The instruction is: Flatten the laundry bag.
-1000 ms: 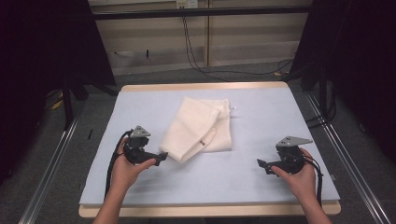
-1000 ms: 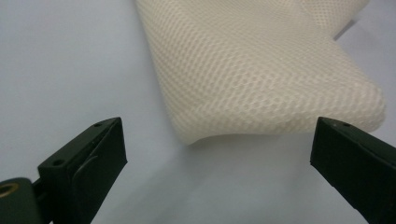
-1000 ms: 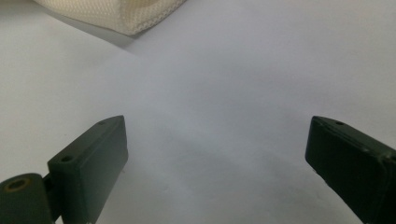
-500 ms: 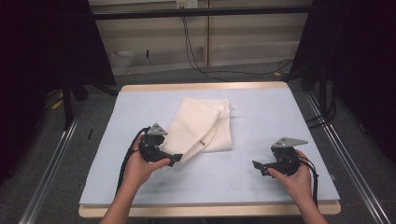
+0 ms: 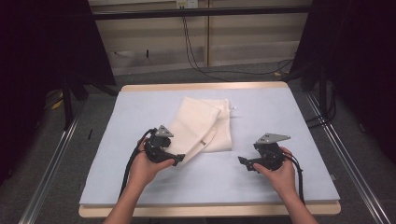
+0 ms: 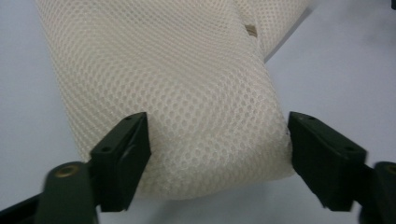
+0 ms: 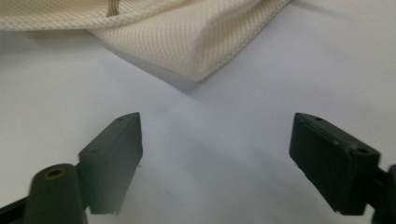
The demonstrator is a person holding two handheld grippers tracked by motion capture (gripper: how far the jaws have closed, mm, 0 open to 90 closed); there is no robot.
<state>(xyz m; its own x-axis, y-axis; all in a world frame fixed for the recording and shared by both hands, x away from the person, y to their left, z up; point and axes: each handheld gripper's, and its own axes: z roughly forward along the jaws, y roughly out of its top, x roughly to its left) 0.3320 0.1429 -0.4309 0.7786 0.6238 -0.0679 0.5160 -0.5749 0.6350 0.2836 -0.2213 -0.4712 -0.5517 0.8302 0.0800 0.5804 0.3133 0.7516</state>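
Observation:
A cream mesh cloth lies folded on the pale blue mat, a little behind its middle. My left gripper is at the cloth's near-left end. In the left gripper view that end of the cloth fills the gap between the jaws of the left gripper, which have just been closing and still stand wide. My right gripper rests low over bare mat, to the right of the cloth's near corner. Its jaws have just been closing a little; the right gripper holds nothing, with the cloth ahead of it.
The mat covers a wooden table with metal rails along both sides. Cables run across the floor behind the table. Bare mat stretches to the left, right and front of the cloth.
My left hand has moved right, bringing its jaws around the cloth's near-left end. My right hand has slid left toward the cloth.

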